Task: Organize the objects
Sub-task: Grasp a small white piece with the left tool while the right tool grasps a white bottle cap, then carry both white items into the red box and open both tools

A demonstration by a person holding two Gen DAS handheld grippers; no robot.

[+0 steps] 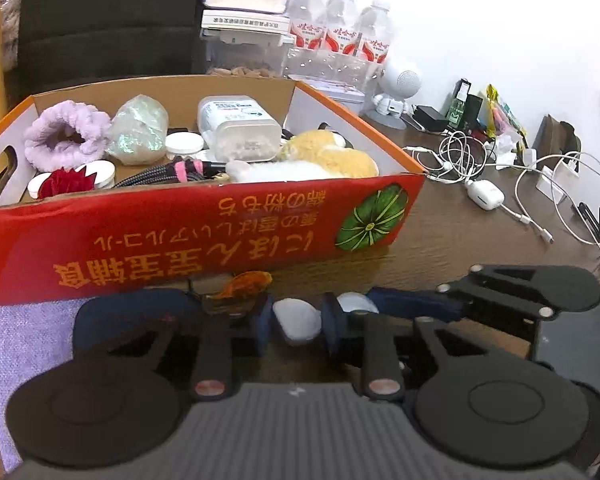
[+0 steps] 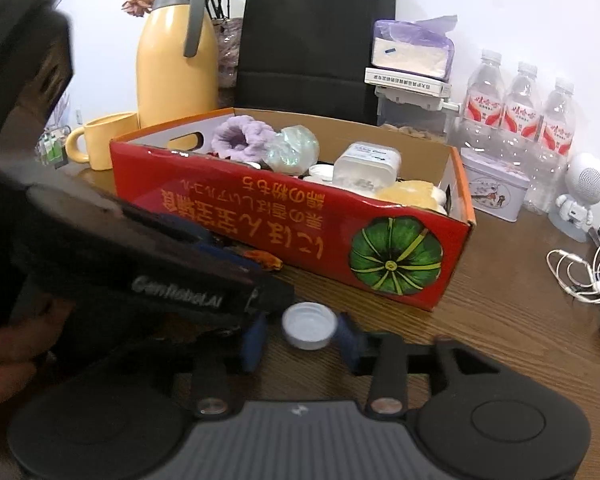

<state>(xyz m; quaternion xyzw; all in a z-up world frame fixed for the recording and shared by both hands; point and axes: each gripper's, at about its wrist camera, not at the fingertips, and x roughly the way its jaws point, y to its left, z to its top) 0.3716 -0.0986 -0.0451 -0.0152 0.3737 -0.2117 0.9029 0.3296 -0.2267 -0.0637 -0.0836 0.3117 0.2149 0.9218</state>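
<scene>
- Dark wood-grain table: fills the lower half of both views and bears everything listed below.
- Red cardboard box printed with a green pumpkin: open at the top, it lies across the centre left of the left wrist view and the centre of the right wrist view. Inside it are a lilac fluffy scrunchie, a translucent white rectangular plastic container, a yellow and white plush toy and a braided dark cable.
- Yellow thermos jug with a grey handle: stands upright at the upper left of the right wrist view, behind a yellow mug.
- Three clear water bottles with red labels: stand in a row at the upper right.
- Left gripper: lower centre of its view; its blue-padded fingers stand partly open around a small white rounded object. Whether the pads press on it cannot be told.
- Right gripper: lower centre of its view; its fingers stand partly open on either side of a white plastic bottle cap, which lies open side up on the table just in front of the box. The right pad seems to touch the cap's rim; the left shows a small gap.
- Amber translucent hair clip: lies on the table against the box's front wall.
</scene>
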